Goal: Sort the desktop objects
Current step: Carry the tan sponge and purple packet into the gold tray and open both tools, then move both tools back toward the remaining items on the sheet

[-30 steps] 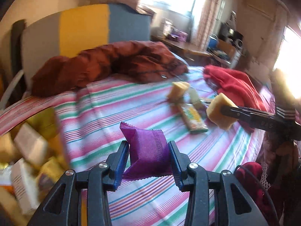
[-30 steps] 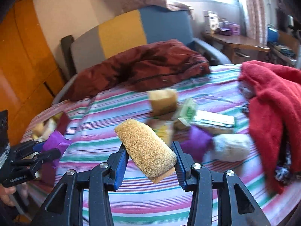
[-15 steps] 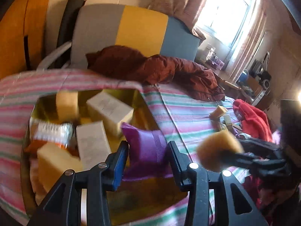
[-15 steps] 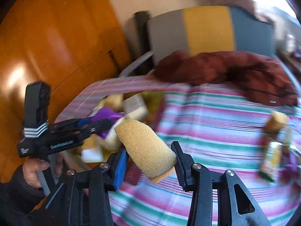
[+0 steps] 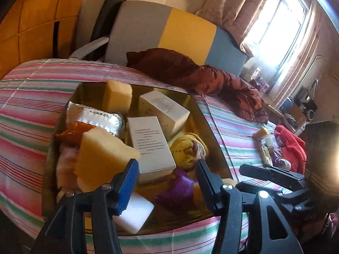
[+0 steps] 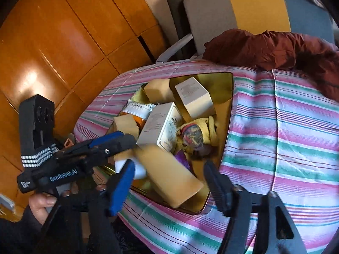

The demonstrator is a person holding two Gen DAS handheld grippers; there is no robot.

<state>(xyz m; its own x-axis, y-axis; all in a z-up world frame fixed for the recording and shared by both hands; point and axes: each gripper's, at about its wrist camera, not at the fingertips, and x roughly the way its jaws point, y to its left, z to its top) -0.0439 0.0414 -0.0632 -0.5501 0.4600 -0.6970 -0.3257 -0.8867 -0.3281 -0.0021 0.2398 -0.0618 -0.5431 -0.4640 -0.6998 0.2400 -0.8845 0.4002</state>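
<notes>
A gold tray (image 5: 93, 84) on the striped bed holds the sorted items. My left gripper (image 5: 167, 177) hangs over the tray's near end with its jaws opening. The purple packet (image 5: 178, 188) lies loose in the tray below them, touching neither pad. My right gripper (image 6: 169, 186) is over the same tray (image 6: 211, 82), its jaws opening wide. The tan sponge (image 6: 169, 173) shows blurred between them, free of both pads. In each wrist view the other gripper reaches in from the side: the right gripper (image 5: 240, 176) and the left gripper (image 6: 127, 139).
The tray also carries white boxes (image 5: 152, 146), yellow sponges (image 5: 101, 156), a silver packet (image 5: 99, 116) and a yellow cloth ball (image 5: 188, 150). A maroon jacket (image 5: 190, 72) and a chair (image 5: 165, 29) lie behind. More items (image 5: 263, 146) and a red cloth (image 5: 290, 146) sit far right.
Both grippers swung left from the bed's middle to the gold tray. The left let go of the purple packet and the right let go of the tan sponge; both sets of jaws spread.
</notes>
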